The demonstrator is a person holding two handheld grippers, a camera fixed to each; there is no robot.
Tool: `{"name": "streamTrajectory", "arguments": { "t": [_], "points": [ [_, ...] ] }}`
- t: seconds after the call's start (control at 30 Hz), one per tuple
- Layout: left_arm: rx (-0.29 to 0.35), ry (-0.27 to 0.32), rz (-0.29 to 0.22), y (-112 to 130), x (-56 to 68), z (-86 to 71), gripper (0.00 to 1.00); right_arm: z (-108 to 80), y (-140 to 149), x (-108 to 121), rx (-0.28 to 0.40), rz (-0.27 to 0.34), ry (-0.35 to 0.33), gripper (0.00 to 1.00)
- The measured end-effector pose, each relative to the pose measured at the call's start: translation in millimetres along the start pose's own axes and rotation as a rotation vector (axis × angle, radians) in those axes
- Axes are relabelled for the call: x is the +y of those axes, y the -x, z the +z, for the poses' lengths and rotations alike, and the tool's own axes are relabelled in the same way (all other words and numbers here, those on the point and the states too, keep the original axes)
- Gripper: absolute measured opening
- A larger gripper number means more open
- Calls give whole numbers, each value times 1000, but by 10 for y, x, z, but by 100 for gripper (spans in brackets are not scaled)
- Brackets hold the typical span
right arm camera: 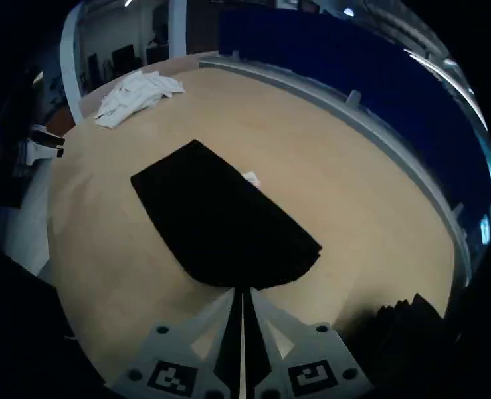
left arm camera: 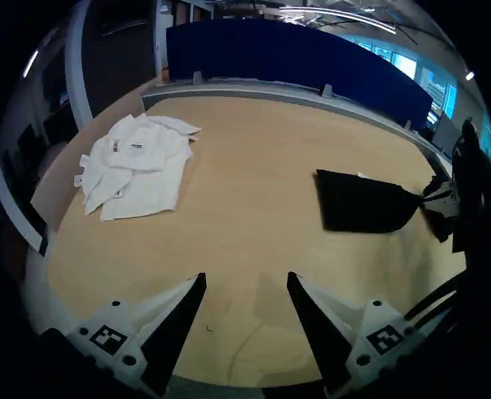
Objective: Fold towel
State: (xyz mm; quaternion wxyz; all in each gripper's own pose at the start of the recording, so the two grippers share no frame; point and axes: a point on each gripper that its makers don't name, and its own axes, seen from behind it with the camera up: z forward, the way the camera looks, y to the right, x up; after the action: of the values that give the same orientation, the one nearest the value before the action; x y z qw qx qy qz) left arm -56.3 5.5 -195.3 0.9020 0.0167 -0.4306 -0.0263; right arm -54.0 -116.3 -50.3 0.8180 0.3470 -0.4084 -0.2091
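Pale wooden table [left arm camera: 245,219] is spreading wide under both tools, with a blue partition [left arm camera: 278,60] running along its far edge; the black towel [right arm camera: 218,219] is lying flat on it, toward your right side, its near edge drawn to a point; your right gripper [right arm camera: 243,292] is clenching that edge, fingers pressed together on the cloth; your left gripper [left arm camera: 245,286] is hanging released over bare wood, nothing between its fingers, well apart from the towel. You are holding the cloth at one spot, so I judge that lifting from here is risking a skewed fold, with the free corner dragging and the edge sagging; a thin pinch may also be slipping out under a fast pull. A small white tag [right arm camera: 250,177] is peeking out at the towel's far side; whether it belongs to the towel, I cannot tell. White cloths [left arm camera: 135,169] are lying heaped at the far left, well apart; nothing is blocking the left gripper's way to the towel; something dark [right arm camera: 404,312] is sitting at the table edge beside your right gripper, too dim to name, and it could be snagging a wide swing.
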Motion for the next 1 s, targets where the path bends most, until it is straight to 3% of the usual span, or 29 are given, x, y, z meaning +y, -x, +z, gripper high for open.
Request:
{"name": "streamTrajectory", "arguments": {
  "t": [0.43, 0.7, 1.0],
  "points": [
    [38, -1, -43, -72, -73, -92, 90, -4, -1061, -112, 102, -144, -10, 3],
    [51, -1, -72, -72, -104, -144, 90, 99, -1220, -300, 95, -202, -44, 3],
    [71, -18, -102, -57, -157, -238, 90, 397, -1406, -808, 82, -288, -124, 3]
  ]
}}
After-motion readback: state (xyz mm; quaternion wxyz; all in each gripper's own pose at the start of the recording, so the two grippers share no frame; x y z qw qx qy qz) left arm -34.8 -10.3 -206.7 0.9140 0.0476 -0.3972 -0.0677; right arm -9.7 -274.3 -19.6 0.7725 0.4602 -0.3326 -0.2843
